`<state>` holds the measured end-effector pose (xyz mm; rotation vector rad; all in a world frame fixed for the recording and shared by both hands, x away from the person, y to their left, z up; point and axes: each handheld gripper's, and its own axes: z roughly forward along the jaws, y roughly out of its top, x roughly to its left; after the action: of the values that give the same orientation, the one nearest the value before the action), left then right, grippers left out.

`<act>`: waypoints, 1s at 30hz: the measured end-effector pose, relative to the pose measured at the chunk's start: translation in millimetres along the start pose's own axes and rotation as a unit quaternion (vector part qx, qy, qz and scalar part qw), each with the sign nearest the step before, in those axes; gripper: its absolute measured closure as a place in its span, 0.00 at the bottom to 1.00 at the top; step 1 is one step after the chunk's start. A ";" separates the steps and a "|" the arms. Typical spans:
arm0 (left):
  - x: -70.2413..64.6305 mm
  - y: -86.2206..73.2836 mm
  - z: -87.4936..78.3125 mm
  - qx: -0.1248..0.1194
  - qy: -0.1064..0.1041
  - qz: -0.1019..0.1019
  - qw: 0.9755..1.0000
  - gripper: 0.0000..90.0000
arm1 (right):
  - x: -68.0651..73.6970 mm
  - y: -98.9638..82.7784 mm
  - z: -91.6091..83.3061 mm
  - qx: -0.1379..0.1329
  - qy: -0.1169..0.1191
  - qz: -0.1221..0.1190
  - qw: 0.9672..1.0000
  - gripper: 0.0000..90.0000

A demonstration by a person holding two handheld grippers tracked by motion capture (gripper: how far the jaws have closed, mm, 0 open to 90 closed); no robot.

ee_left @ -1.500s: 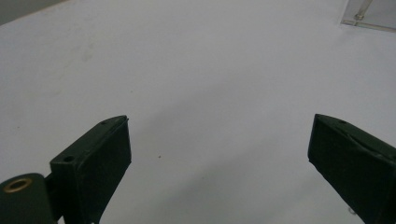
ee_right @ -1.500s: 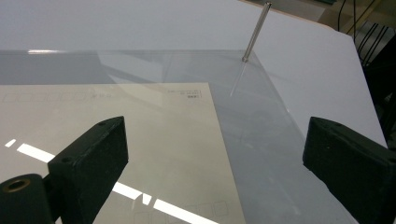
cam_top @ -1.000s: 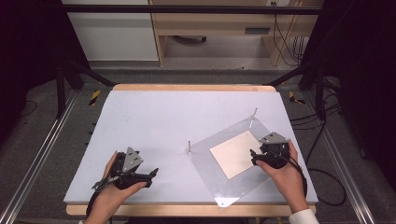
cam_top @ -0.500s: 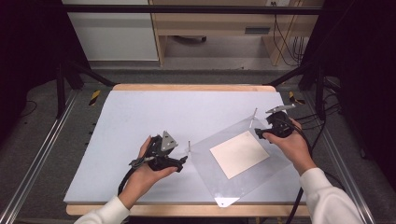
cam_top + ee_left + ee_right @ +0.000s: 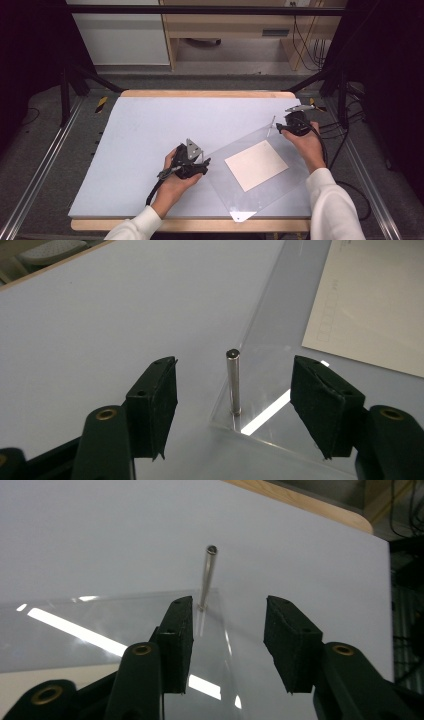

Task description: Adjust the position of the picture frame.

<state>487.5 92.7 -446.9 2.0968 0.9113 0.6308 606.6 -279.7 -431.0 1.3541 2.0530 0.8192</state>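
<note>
The left gripper [image 5: 234,405] has just been closing, yet its jaws are apart and touch nothing; a metal pin [image 5: 233,382] stands upright between them at the clear sheet's [image 5: 250,197] left corner. The right gripper [image 5: 227,640], also just closing, is released too; a second pin [image 5: 207,577] rises just beyond its left jaw at the sheet's far corner. The sheet lies flat near the tabletop's [image 5: 150,130] right edge, a card [image 5: 256,164] on it. Both forearms reach in from the near edge.
</note>
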 end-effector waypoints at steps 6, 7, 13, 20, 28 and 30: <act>-3.3 -2.2 11.1 -0.006 -0.001 -0.027 1.000 0.47 | 2.6 -1.7 23.8 -0.001 0.024 0.012 1.000 0.66; -4.0 -2.5 12.1 -0.005 -0.002 -0.029 1.000 0.47 | 2.6 -1.7 23.8 -0.001 0.024 0.012 1.000 0.66; -5.9 -3.7 16.5 -0.011 -0.003 -0.047 0.999 0.52 | 2.3 0.1 40.9 -0.012 0.027 0.042 0.999 0.74; -7.2 -8.5 15.3 -0.015 -0.003 -0.055 0.998 0.57 | 4.2 -3.4 54.8 -0.005 0.030 0.043 0.999 0.85; -6.5 -16.4 14.1 -0.011 -0.002 -0.061 0.998 0.61 | 4.1 -3.3 56.9 -0.005 0.033 0.049 0.998 0.95; -6.6 -17.3 17.3 -0.003 -0.008 -0.066 0.998 0.70 | 4.5 -3.4 57.1 -0.007 0.031 0.051 0.998 0.94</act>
<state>488.1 88.1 -471.8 2.0154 1.0278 0.5470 644.1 -265.6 -472.1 1.4526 2.0355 0.9283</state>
